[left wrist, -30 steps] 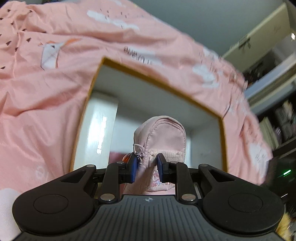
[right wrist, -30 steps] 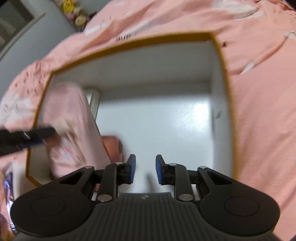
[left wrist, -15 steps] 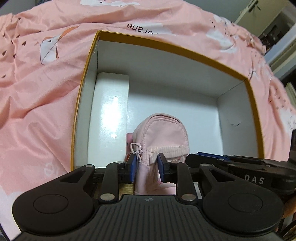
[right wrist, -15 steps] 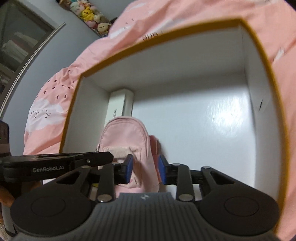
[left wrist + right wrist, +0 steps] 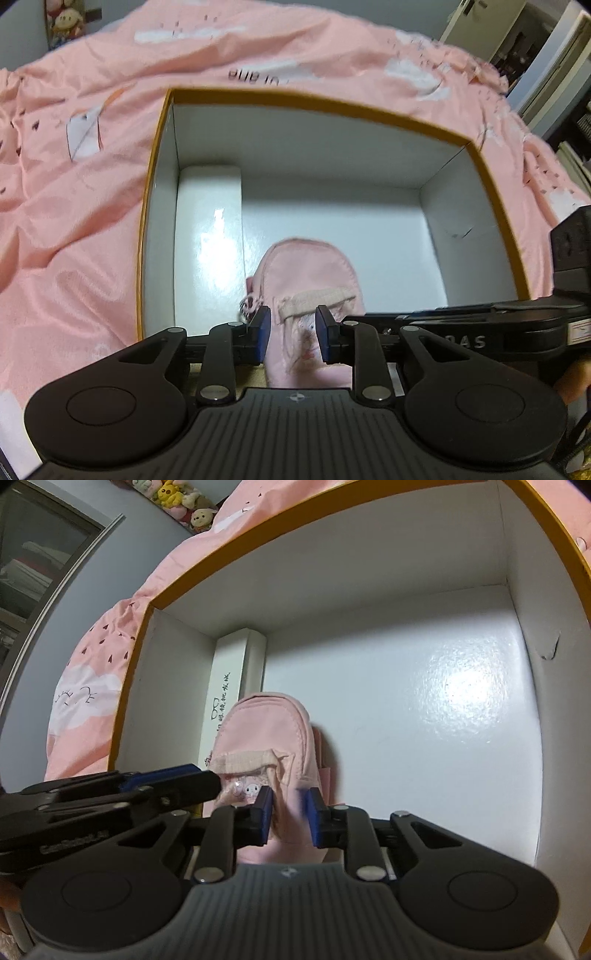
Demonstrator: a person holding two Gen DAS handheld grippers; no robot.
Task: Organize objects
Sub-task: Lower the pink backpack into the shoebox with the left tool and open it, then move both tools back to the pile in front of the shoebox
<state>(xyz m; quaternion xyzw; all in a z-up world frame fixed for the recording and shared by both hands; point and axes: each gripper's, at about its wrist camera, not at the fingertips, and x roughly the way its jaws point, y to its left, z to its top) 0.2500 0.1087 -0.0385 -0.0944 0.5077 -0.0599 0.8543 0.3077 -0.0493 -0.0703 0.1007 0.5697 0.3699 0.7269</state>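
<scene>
Pink pouch held upright at the near edge of the box

Left gripper (image 5: 291, 334) pinches the pink pouch (image 5: 310, 273); right gripper (image 5: 287, 816), jaws just closing, straddles its side. Soft, light fabric; likely to sag, so grip the seamed body. Beyond, a white carton (image 5: 208, 236) lies along the box (image 5: 314, 101)'s left wall.

We're looking down past the left gripper (image 5: 291, 334) into the box (image 5: 436, 177), which is sitting on the pink bedding (image 5: 74, 229). The small pink pouch (image 5: 310, 277) is standing upright on the box floor, its lower part sitting between our blue pads (image 5: 263, 332). A long white carton (image 5: 210, 236) is lying along the left wall. The right gripper (image 5: 461, 325) is reaching in sideways at the pouch.
</scene>
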